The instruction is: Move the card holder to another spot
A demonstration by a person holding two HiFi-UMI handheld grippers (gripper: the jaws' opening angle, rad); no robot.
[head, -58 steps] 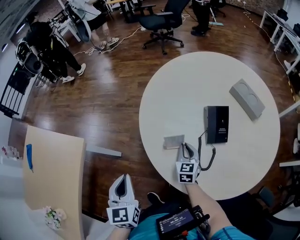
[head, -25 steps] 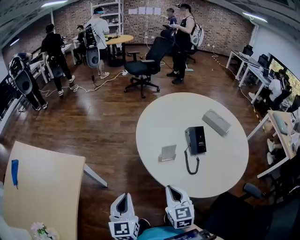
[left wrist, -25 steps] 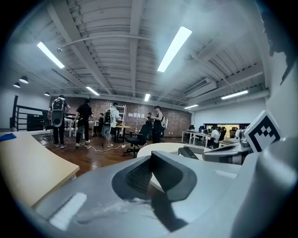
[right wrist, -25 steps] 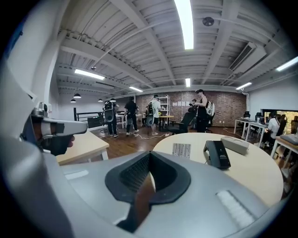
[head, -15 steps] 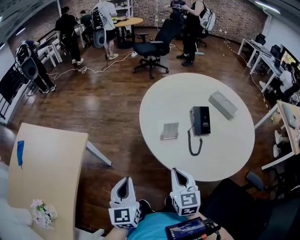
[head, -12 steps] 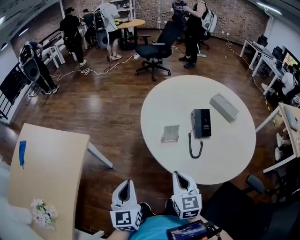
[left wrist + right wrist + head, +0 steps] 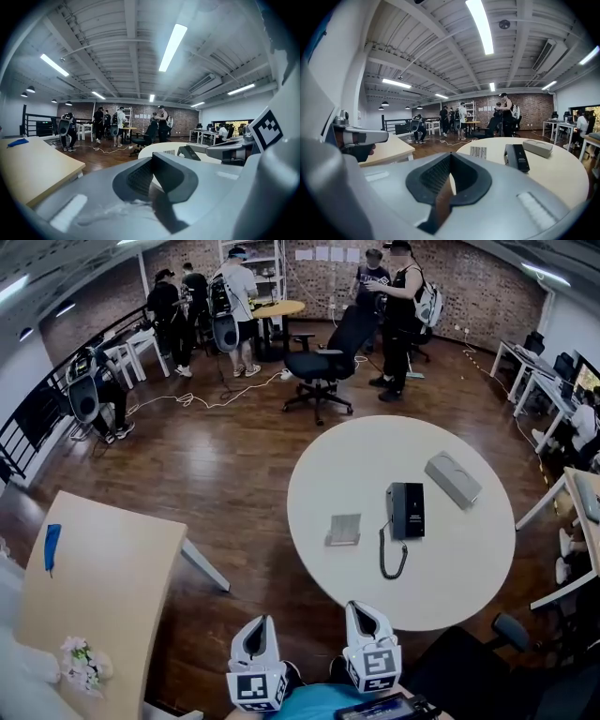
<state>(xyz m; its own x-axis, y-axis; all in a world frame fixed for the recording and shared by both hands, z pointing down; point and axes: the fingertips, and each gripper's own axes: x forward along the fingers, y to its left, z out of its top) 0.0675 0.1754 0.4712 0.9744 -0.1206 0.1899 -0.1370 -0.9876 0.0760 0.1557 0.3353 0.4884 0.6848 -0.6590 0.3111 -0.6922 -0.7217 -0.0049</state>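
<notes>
The card holder, a small clear stand with a barcoded card, stands alone on the round white table, left of the black desk phone. It also shows in the right gripper view as the card holder. My left gripper and right gripper hang side by side near my body, short of the table's near edge and well apart from the holder. Both are shut and empty: left gripper, right gripper.
A grey box lies on the table beyond the phone, whose coiled cord trails toward me. A wooden table stands to my left. An office chair and several people are across the wood floor.
My right gripper, earlier on the table beside the card holder, has pulled back off the table to my body. The holder stays where it stood. My head view has risen and shifted.
</notes>
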